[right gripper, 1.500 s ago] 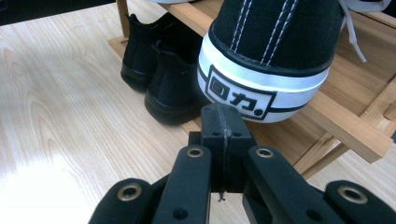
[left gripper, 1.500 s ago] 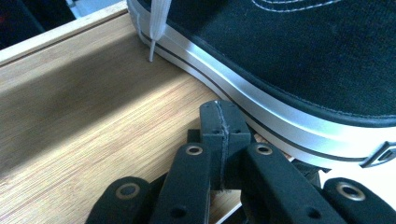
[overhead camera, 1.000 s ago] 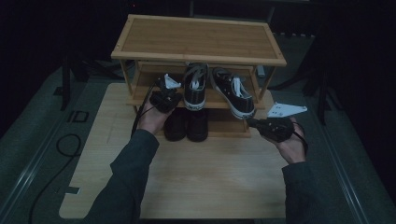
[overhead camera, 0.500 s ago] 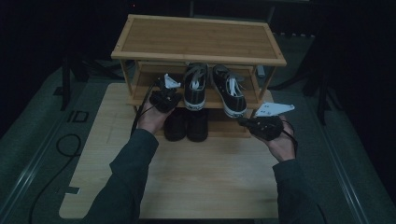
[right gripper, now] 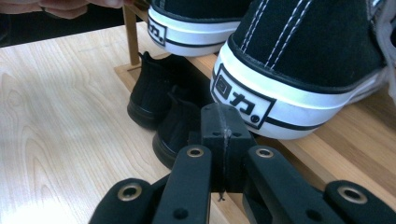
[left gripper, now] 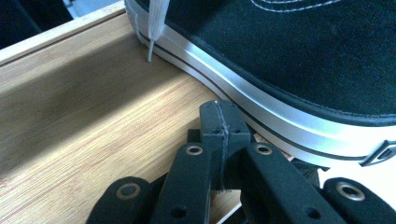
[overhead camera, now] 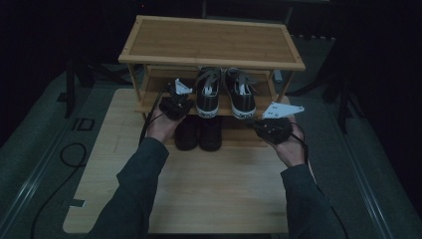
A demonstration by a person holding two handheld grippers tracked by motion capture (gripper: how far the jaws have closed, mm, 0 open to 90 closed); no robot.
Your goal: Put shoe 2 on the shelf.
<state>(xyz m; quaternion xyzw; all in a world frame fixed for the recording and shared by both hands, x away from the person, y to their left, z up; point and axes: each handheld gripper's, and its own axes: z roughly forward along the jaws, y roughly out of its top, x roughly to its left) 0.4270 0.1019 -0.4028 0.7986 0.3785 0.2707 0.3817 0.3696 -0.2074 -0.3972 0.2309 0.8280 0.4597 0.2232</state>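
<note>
Both claws, left claw [left gripper: 219, 140] and right claw [right gripper: 219, 140], sat pressed together and empty against the black canvas sneakers [overhead camera: 225, 93] on the middle shelf of the bamboo shoe rack [overhead camera: 211, 42] (ankle boots [overhead camera: 199, 132] below), apparently nudging the pair square; next probably calls for backing off.

Two sneakers [overhead camera: 224, 94] sit side by side on the rack's [overhead camera: 209, 42] middle shelf. Two boots [overhead camera: 199, 134] stand below them.

Dark room, grey floor [overhead camera: 45, 149], wood tabletop [overhead camera: 219, 194]
</note>
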